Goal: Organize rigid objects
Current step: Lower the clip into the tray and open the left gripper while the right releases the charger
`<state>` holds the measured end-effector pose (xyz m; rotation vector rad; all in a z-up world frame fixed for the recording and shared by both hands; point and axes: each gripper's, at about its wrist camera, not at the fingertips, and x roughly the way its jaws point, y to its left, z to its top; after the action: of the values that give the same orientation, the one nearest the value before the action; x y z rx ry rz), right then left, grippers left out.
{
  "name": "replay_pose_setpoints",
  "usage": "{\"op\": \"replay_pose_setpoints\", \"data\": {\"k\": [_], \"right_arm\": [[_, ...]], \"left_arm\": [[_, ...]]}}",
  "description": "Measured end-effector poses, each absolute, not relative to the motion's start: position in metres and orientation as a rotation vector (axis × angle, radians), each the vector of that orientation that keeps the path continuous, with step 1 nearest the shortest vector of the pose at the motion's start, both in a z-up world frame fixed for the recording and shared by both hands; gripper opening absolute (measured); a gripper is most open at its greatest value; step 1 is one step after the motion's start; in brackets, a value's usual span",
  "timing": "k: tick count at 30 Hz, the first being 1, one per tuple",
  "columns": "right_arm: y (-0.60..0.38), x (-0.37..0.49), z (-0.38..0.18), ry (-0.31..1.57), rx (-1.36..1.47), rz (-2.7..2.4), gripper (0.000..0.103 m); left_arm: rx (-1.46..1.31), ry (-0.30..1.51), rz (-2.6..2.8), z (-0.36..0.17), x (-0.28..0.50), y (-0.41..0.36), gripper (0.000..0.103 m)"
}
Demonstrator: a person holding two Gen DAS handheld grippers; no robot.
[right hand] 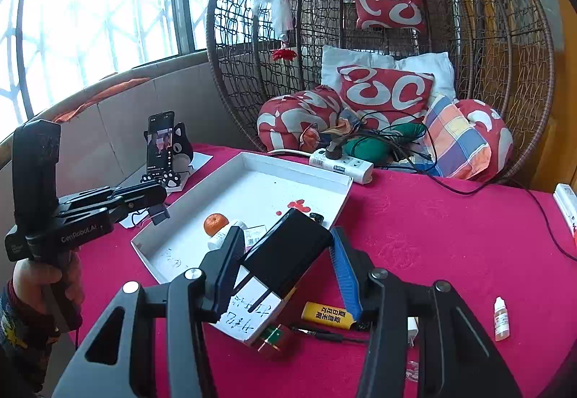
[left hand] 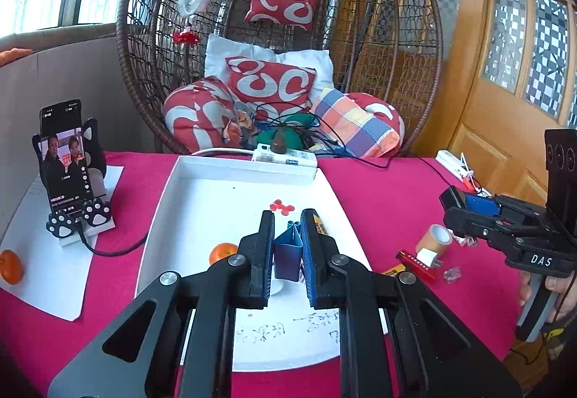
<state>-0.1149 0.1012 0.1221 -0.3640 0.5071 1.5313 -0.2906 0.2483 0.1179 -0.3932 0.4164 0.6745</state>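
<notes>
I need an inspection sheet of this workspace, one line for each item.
Surface: red tablecloth.
Job's things: white tray holds an orange; yellow lighter and small dropper bottle lie on the cloth.
Clutter: phone on a cat stand, tape roll.
Grippers: left gripper shut on blue folded piece; right gripper shut on black plug adapter.
Cables: power strip with black leads.
Surroundings: wicker hanging chair with cushions.

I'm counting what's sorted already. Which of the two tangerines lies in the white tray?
The tangerine just left of the left gripper lies inside the white tray. The other tangerine sits outside it, on the white sheet at the table's far left.
</notes>
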Motion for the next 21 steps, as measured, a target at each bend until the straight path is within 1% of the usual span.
{"op": "replay_pose_setpoints", "data": {"k": [8, 16, 21], "right_arm": [[0.140, -0.124, 0.119, 0.525, -0.393, 1.554, 0.049], [0.192, -0.131, 0.098, 0.572, -0.424, 1.534, 0.049], [0.223, -0.136, 0.077, 0.590, -0.475, 1.495, 0.049]], "left_arm": [[-0.418, 0.425, 0.732, 0.116, -0.273, 0.286, 0.014], [-0.455, 0.477, 0.827, 0.092, -0.246, 0.333, 0.014], [-0.526, 0.505, 0.864, 0.070, -0.238, 0.354, 0.014]]}}
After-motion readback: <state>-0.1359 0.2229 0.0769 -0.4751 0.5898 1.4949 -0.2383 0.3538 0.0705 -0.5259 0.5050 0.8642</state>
